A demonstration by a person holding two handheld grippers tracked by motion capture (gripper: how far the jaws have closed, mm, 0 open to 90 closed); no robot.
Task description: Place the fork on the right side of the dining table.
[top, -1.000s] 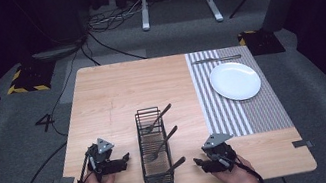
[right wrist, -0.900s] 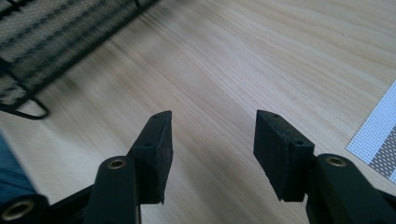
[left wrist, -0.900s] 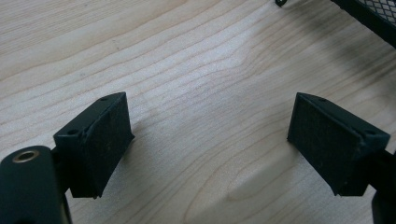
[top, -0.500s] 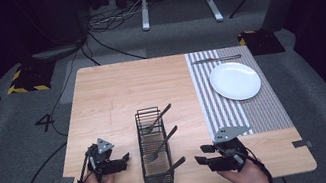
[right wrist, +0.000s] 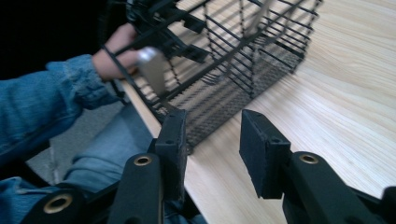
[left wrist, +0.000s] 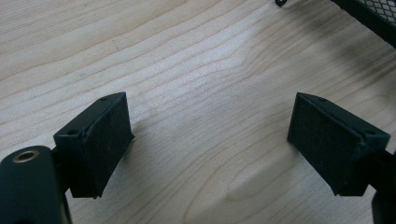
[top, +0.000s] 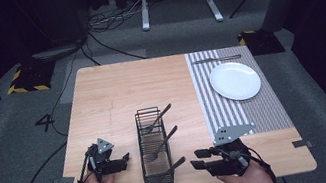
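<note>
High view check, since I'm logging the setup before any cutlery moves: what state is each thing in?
Wire caddy: upright on the table, holding three utensils.
Utensils: leaning in the caddy, handles up.
Plate: empty, on the striped placemat.
Left claw: open, empty, over bare wood.
Right claw: jaws have been closing, nothing between them, aimed at the caddy.

The left gripper [top: 118, 163] is black, with a grey three-cornered plate at 12 o'clock and a black cable at 7 o'clock. The right gripper [top: 204, 159] looks the same; its pads [right wrist: 261, 149] are matte, with brass-coloured screws below. The sleeve [right wrist: 51, 93] is blue denim.
</note>
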